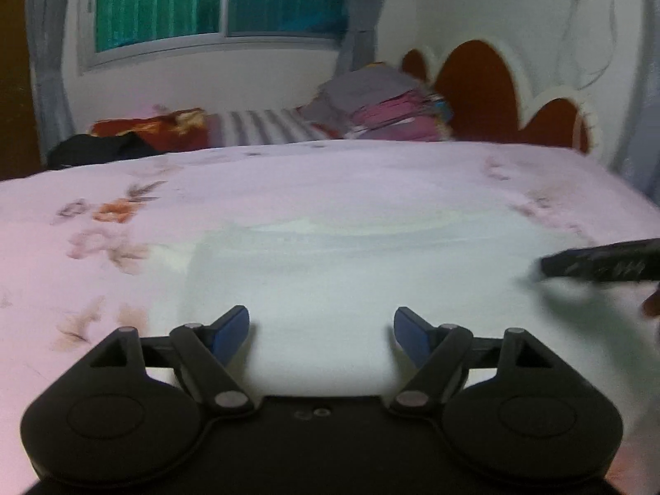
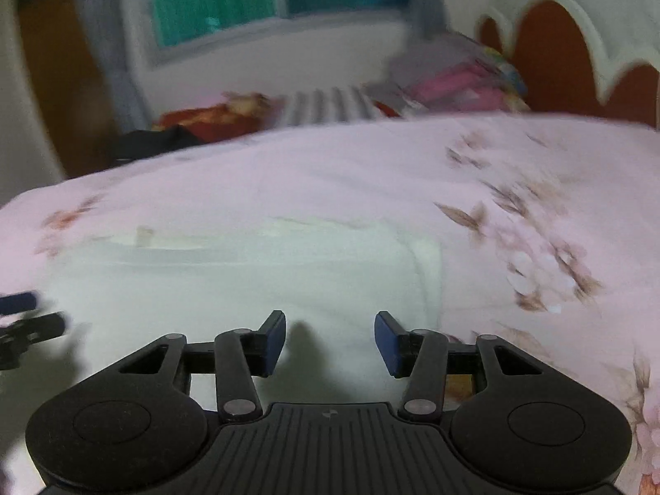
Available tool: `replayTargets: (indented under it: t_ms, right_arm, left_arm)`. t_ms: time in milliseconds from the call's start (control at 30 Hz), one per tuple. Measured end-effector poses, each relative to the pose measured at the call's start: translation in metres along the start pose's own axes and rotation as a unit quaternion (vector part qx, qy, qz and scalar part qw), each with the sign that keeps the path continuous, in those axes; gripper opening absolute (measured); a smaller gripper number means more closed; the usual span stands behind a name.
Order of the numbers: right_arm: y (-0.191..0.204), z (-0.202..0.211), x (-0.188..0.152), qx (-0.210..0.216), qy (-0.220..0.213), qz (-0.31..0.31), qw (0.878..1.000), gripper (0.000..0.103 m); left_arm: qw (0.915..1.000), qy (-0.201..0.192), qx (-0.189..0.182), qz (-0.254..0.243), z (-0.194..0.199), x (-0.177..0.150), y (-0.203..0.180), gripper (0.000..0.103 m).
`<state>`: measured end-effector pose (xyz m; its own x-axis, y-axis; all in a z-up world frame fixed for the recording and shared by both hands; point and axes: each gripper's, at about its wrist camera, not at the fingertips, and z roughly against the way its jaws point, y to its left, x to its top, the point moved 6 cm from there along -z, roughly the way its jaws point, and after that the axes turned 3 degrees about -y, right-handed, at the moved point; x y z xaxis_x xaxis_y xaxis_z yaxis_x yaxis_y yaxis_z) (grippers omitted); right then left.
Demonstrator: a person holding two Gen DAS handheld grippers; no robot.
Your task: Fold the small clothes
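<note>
- Left wrist view is showing a pale white, flat-lying cloth garment [image 1: 350, 272] spreading across the lower middle of the frame on a pink floral bedsheet [image 1: 123, 214]; its edges are blurring into the sheet.
- Black left gripper [image 1: 321, 332] is hanging over it with its blue-padded fingers spread, gripping nothing.
- Right wrist view is showing the black right gripper [image 2: 330, 340] likewise spread and empty above the garment.
- A stack of folded pink and grey clothes [image 1: 387, 107] is sitting in the upper right by a brown scalloped headboard [image 1: 478, 86].

A pink floral bed [image 1: 288, 173] carries a flat white garment [image 1: 350, 272] and stacked clothes [image 1: 383, 111] behind.
</note>
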<state>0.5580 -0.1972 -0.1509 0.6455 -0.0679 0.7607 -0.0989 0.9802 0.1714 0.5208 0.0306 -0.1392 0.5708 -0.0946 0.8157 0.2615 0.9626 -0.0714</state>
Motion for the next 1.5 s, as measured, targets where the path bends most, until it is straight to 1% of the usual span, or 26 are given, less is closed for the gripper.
replayTargets:
  t_ms: [67, 100, 133, 167, 200, 233, 300, 333, 367, 400, 500, 567, 600, 700, 733, 767, 800, 833, 900, 967, 1067, 1200, 1300, 1367, 1433, 1500]
  right_arm:
    - [0.026, 0.012, -0.009, 0.045, 0.001, 0.024, 0.999, 0.049]
    - [0.039, 0.012, -0.016, 0.055, 0.011, 0.044, 0.997, 0.049]
    - [0.048, 0.008, -0.024, 0.054, 0.021, 0.064, 0.996, 0.049]
    - [0.050, 0.002, -0.033, 0.038, 0.033, 0.082, 0.995, 0.049]
    - [0.047, -0.001, -0.038, 0.024, 0.035, 0.087, 0.995, 0.049]
    - [0.043, -0.001, -0.038, 0.024, 0.032, 0.074, 0.996, 0.049]
    - [0.036, 0.004, -0.032, 0.009, 0.039, 0.052, 0.998, 0.049]
    - [0.037, 0.011, -0.028, 0.013, 0.031, 0.046, 0.998, 0.049]
    - [0.042, 0.023, -0.026, 0.033, 0.017, 0.040, 0.998, 0.049]
    - [0.050, 0.035, -0.029, 0.054, 0.013, 0.038, 0.998, 0.048]
    - [0.066, 0.054, -0.047, 0.075, 0.016, 0.045, 0.996, 0.048]
    - [0.075, 0.069, -0.063, 0.089, 0.017, 0.044, 0.995, 0.016]
    - [0.079, 0.073, -0.070, 0.090, 0.020, 0.044, 0.995, 0.014]
    - [0.086, 0.082, -0.089, 0.092, 0.027, 0.036, 0.995, 0.014]
    - [0.089, 0.085, -0.093, 0.095, 0.028, 0.032, 0.995, 0.014]
    - [0.094, 0.089, -0.096, 0.101, 0.028, 0.032, 0.994, 0.014]
    - [0.099, 0.090, -0.098, 0.106, 0.028, 0.037, 0.993, 0.014]
    - [0.105, 0.090, -0.100, 0.109, 0.034, 0.041, 0.993, 0.014]
    - [0.110, 0.088, -0.108, 0.102, 0.045, 0.040, 0.993, 0.014]
    - [0.108, 0.084, -0.114, 0.102, 0.054, 0.032, 0.993, 0.014]
    - [0.096, 0.089, -0.115, 0.089, 0.049, 0.027, 0.994, 0.014]
    - [0.050, 0.101, -0.111, 0.037, 0.039, 0.000, 0.999, 0.014]
    - [0.012, 0.110, -0.112, -0.003, 0.039, -0.014, 0.999, 0.014]
    - [-0.009, 0.114, -0.115, -0.021, 0.042, -0.023, 0.999, 0.014]
    - [-0.019, 0.118, -0.116, -0.020, 0.046, -0.029, 0.998, 0.014]
    - [-0.017, 0.121, -0.114, -0.022, 0.047, -0.015, 0.999, 0.014]
  left_arm:
    - [0.9998, 0.013, -0.011, -0.011, -0.004, -0.007, -0.019, 0.076]
    - [0.9995, 0.029, -0.009, -0.013, -0.009, -0.013, -0.022, 0.076]
    - [0.9988, 0.048, -0.004, -0.009, -0.016, -0.018, -0.024, 0.077]
    - [0.9986, 0.054, -0.001, -0.003, -0.018, -0.023, -0.021, 0.077]
    - [0.9988, 0.049, -0.003, 0.000, -0.016, -0.023, -0.019, 0.076]
    - [0.9987, 0.051, 0.000, 0.007, -0.012, -0.021, -0.016, 0.073]
    - [0.9994, 0.032, 0.001, 0.016, 0.004, -0.016, -0.014, 0.071]
    - [0.9995, 0.023, 0.000, 0.019, 0.013, -0.016, -0.014, 0.071]
    - [0.9996, 0.019, 0.000, 0.023, 0.019, -0.018, -0.015, 0.070]
    - [0.9995, 0.019, -0.003, 0.024, 0.028, -0.022, -0.020, 0.067]
    - [0.9998, 0.018, 0.000, 0.013, 0.051, -0.038, -0.040, 0.061]
    - [0.9997, 0.019, 0.011, 0.007, 0.059, -0.049, -0.051, 0.054]
    - [0.9997, 0.019, 0.015, 0.009, 0.061, -0.054, -0.054, 0.044]
    - [0.9991, 0.022, 0.018, 0.033, 0.068, -0.061, -0.057, 0.044]
    - [0.9989, 0.024, 0.014, 0.037, 0.068, -0.062, -0.059, 0.047]
    - [0.9989, 0.027, 0.010, 0.036, 0.067, -0.063, -0.061, 0.047]
    - [0.9987, 0.036, 0.014, 0.032, 0.063, -0.066, -0.062, 0.045]
    - [0.9983, 0.045, 0.020, 0.032, 0.059, -0.069, -0.061, 0.046]
    - [0.9979, 0.046, 0.013, 0.044, 0.058, -0.074, -0.055, 0.050]
    - [0.9980, 0.045, 0.027, 0.035, 0.062, -0.076, -0.050, 0.050]
    - [0.9969, 0.040, 0.043, 0.053, 0.072, -0.079, -0.031, 0.050]
    - [0.9954, 0.039, 0.066, 0.059, 0.084, -0.087, -0.005, 0.050]
    - [0.9950, 0.038, 0.073, 0.057, 0.089, -0.091, 0.004, 0.049]
    - [0.9947, 0.035, 0.073, 0.063, 0.091, -0.092, 0.009, 0.049]
    - [0.9938, 0.035, 0.075, 0.075, 0.091, -0.090, 0.008, 0.049]
    - [0.9935, 0.036, 0.080, 0.072, 0.090, -0.088, 0.005, 0.049]
